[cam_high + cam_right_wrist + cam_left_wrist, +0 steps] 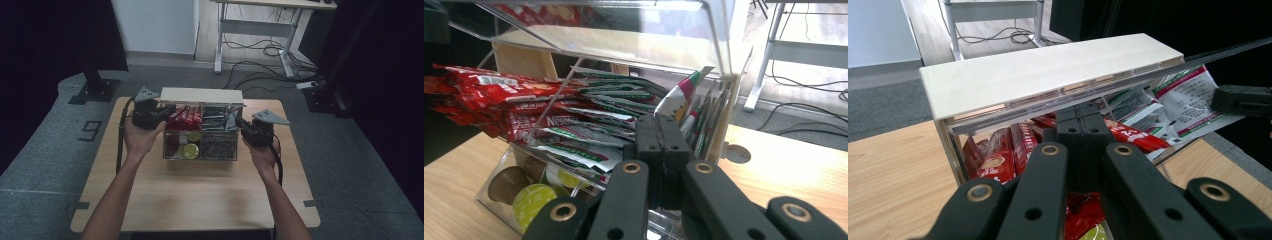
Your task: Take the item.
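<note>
- My left tongs are pressed together with nothing between them, at the left end of the box, their tips over the red sticks.
- My right tongs are likewise together and empty, at the right end of the box, tips beside the green-and-white sachets.
- The box is clear plastic and sits at the middle of the far half of the surface, with its lid raised; the lid has a pale top edge.
- Reading: in the right gripper view one red stick shows "NES" in white, with a barcode on another; the rest of the word is hidden. The sachet print in the left gripper view is too small for me to read.
- Below the sticks, the front compartment holds round pods, yellow-green and brown.
- Edges: the box's right wall stands near a round hole in the surface.
- Room: the near half of the surface is bare wood, with bare strips left and right of the box; beyond the far edge is grey floor with cables and a desk frame.
</note>
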A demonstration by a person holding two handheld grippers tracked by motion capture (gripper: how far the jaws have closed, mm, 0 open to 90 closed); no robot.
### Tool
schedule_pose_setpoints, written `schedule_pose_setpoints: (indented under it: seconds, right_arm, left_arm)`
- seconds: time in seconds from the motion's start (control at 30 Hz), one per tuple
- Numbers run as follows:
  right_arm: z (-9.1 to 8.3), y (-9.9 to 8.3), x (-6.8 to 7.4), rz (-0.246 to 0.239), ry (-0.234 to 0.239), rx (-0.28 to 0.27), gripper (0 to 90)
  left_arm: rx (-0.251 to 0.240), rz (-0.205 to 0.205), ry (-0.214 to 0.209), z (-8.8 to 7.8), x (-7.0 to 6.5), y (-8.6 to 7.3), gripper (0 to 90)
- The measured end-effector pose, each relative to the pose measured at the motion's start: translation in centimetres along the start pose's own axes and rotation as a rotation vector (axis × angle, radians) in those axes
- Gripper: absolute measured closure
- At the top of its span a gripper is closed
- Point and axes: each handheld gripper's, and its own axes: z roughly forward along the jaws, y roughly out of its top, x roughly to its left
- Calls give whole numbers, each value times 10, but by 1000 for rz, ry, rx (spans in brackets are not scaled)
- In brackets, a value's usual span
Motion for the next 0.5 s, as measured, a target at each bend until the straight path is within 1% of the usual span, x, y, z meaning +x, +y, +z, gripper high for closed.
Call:
schedule_pose_setpoints:
  seconds: [0.17, 0.27, 0.3, 0.5]
  right_arm:
    - [-7, -3, -4, 23, 20, -14, 895]
    - [-9, -5, -3, 24, 19, -22, 894]
    - [-11, -6, -3, 27, 19, -34, 894]
    - [-19, -7, -3, 31, 22, -63, 894]
  left_arm:
    - [-1, 0, 1, 0, 0, 0, 900]
    - [-2, 0, 2, -1, 0, 1, 900]
    - [-1, 1, 2, -1, 0, 1, 900]
    - [-3, -1, 3, -1, 0, 1, 900]
